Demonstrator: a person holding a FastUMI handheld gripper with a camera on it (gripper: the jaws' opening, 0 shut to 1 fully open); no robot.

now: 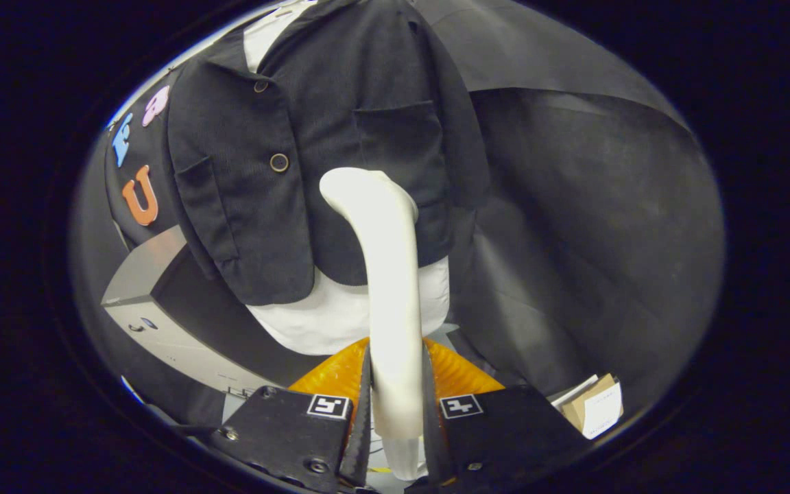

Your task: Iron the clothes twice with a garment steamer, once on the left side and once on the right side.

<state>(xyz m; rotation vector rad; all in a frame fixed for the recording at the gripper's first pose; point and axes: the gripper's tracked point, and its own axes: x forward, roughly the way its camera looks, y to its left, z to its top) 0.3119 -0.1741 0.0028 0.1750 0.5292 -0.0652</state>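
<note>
The gripper (396, 405) is clenched on the steamer (388, 274), whose head meets the jacket (340, 137) right of the buttons, so ironing looks underway, passes uncounted.

A grey box-shaped cabinet (155, 302) sits at the lower left, an orange translucent dome-like object (330, 374) at bottom centre, a small cardboard box (594, 405) lower right.

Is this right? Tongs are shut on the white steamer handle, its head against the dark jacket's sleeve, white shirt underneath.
Not quite. The gripper view shows the tongs shut on the white plastic steamer handle, but its head rests against the front of the dark corduroy jacket, below the chest pocket, not a sleeve. The white shirt does sit underneath.
</note>
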